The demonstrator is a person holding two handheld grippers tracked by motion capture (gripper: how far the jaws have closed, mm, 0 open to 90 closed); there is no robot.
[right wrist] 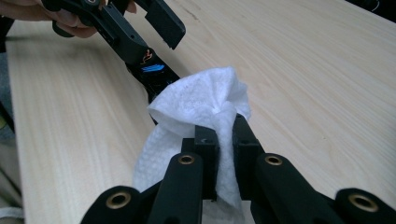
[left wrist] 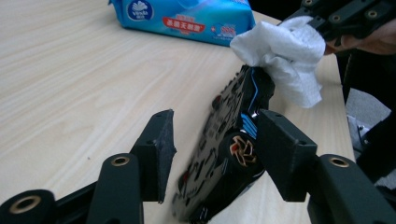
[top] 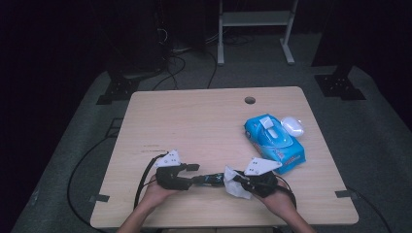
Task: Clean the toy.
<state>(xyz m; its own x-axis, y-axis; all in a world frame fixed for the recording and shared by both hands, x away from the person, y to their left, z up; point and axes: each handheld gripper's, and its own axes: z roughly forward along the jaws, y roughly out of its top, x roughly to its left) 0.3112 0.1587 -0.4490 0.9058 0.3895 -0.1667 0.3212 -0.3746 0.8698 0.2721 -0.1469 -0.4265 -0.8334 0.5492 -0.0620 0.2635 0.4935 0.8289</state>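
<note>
Black toy car with blue trim (left wrist: 229, 154) sits lower centre, propped between my left gripper's (left wrist: 212, 144) half-open jaws, steadied for wiping. My right gripper (right wrist: 225, 140) is clamped on a crumpled white wipe (right wrist: 201, 100), pressed against the car's far end to clean it.

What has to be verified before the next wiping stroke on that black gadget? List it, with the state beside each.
1. Right gripper clamped on the crumpled white paper wipe: ok.
2. Wipe touching the far end of the flat black gadget with blue stripes: ok.
3. Left gripper gripping the gadget firmly: not ok, one jaw stands off it.
4. Gadget supported by the pale wooden table: cannot tell.
5. Blue plastic wipe pack clear of both grippers: ok.
</note>
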